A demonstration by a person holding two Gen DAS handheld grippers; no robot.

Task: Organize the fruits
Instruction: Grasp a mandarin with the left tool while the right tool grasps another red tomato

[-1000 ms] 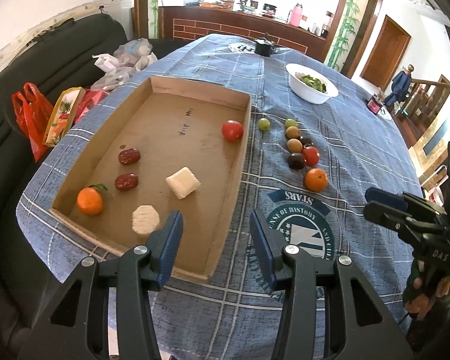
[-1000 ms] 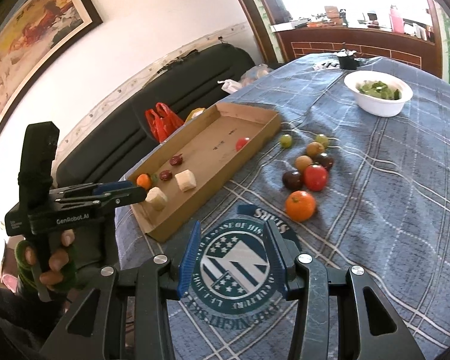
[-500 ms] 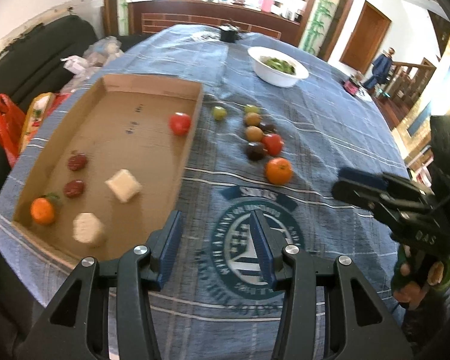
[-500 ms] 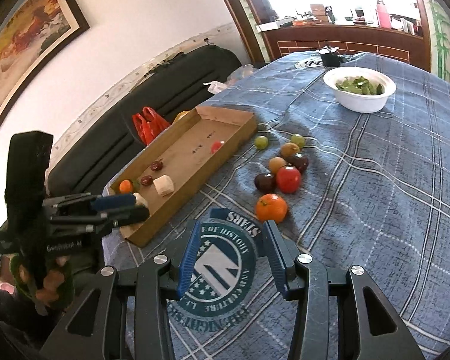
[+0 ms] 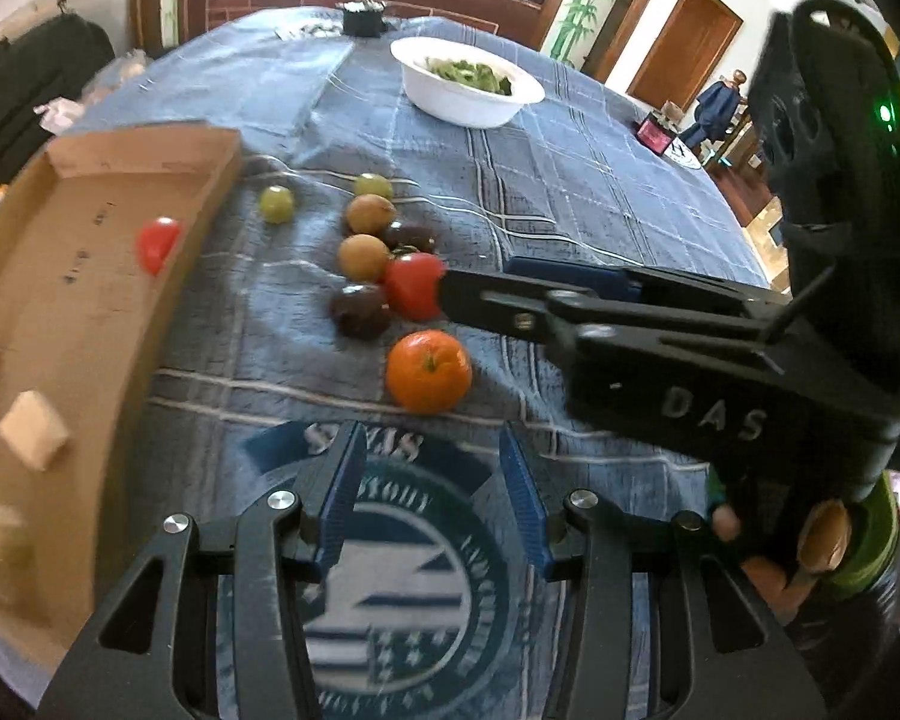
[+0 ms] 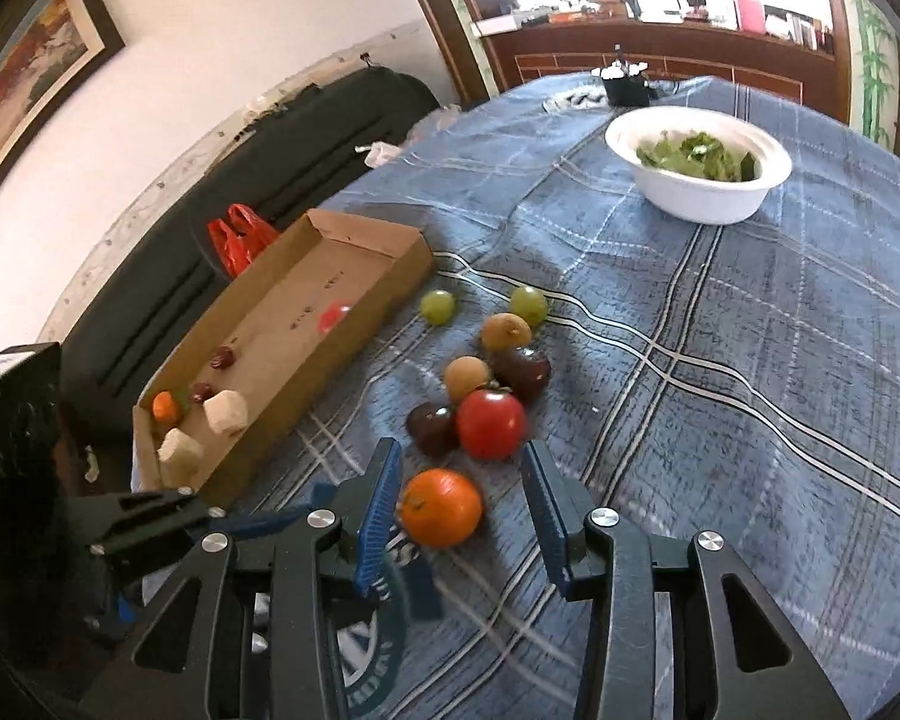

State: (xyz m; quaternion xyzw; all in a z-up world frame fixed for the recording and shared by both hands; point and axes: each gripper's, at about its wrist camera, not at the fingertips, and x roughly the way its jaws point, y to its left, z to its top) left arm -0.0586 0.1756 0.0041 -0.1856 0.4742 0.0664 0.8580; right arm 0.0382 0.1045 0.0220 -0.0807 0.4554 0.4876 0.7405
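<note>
The right tongs (image 6: 459,513) are standing open around the orange (image 6: 441,507), gripping nothing; left tongs (image 5: 429,507) too. Firm, round, likely rolling: squeeze its middle.

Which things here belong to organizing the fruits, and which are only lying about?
For the job: orange, red tomato, dark plums, green grapes, cardboard tray.
Lying about: white bowl of greens, red bag.

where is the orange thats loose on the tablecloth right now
The orange lies on the blue cloth, nearest the camera in the right wrist view, just below the red tomato and right of the cardboard tray.
</note>
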